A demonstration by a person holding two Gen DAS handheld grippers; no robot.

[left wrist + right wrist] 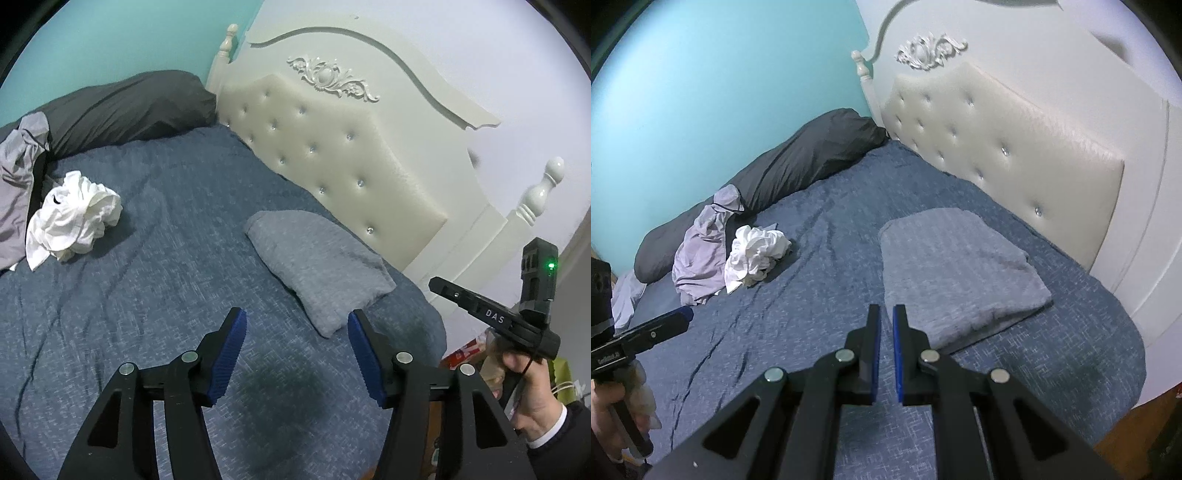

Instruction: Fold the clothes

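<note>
Lavender garment (701, 254) and crumpled white shirt (74, 218) lie far left on the bed (155, 295) — folded grey-blue garment (317, 266) sits by the headboard (332, 147). Left hand-held gripper (295, 325) released, empty — right hand-held gripper (885, 314) clenched on nothing.

One folded grey garment (956, 273), one crumpled white garment (74, 218), one lilac garment (698, 258), one dark pillow (125, 107).

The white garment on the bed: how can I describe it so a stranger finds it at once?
Start at the cream tufted headboard and cross the blue bedspread toward the dark grey pillow by the teal wall. There the white garment lies crumpled beside a lilac one. It is the only white cloth, bunched rather than folded.
</note>
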